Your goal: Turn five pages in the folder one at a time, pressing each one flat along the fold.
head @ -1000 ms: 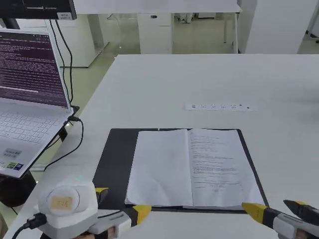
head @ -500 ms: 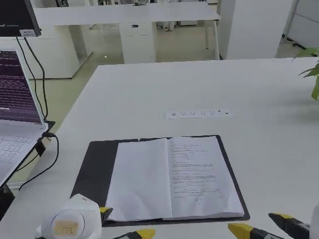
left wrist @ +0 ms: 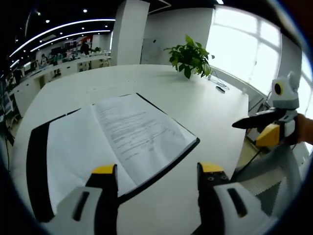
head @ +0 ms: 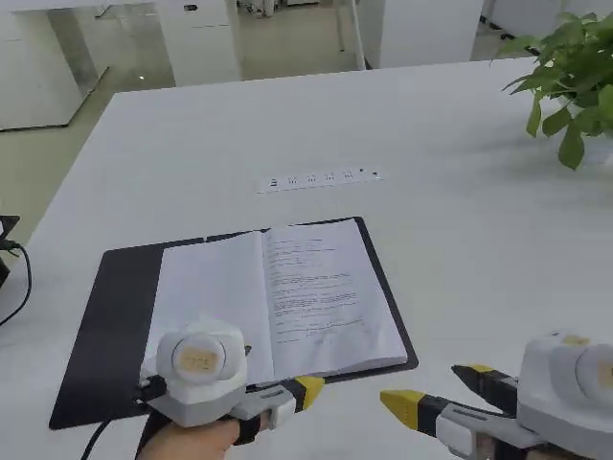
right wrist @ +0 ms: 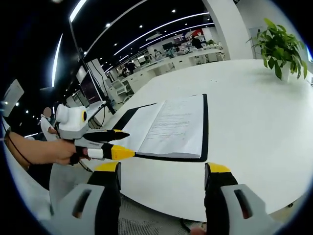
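Note:
The black folder [head: 113, 321] lies open on the white table, its left page blank and its right page [head: 316, 297] printed with text. My left gripper [head: 287, 383] hovers open at the folder's near edge, below the blank page, one yellow tip just off the printed page's corner. To the right of the folder, my right gripper [head: 436, 388] is open over bare table. In the left gripper view the folder [left wrist: 122, 137] lies just beyond the open left gripper [left wrist: 157, 170]. From the right gripper view, the folder [right wrist: 171, 125] is ahead of the open right gripper [right wrist: 162, 169].
A white power strip [head: 321, 178] lies beyond the folder. A potted plant [head: 565, 77] stands at the table's far right. A black cable [head: 17, 278] hangs off the left edge. The table [head: 479, 249] is bare to the right of the folder.
The head camera has swung right, so the laptop has left the picture and the plant has come in. Both grippers sit higher in view, still open; the folder has not moved.

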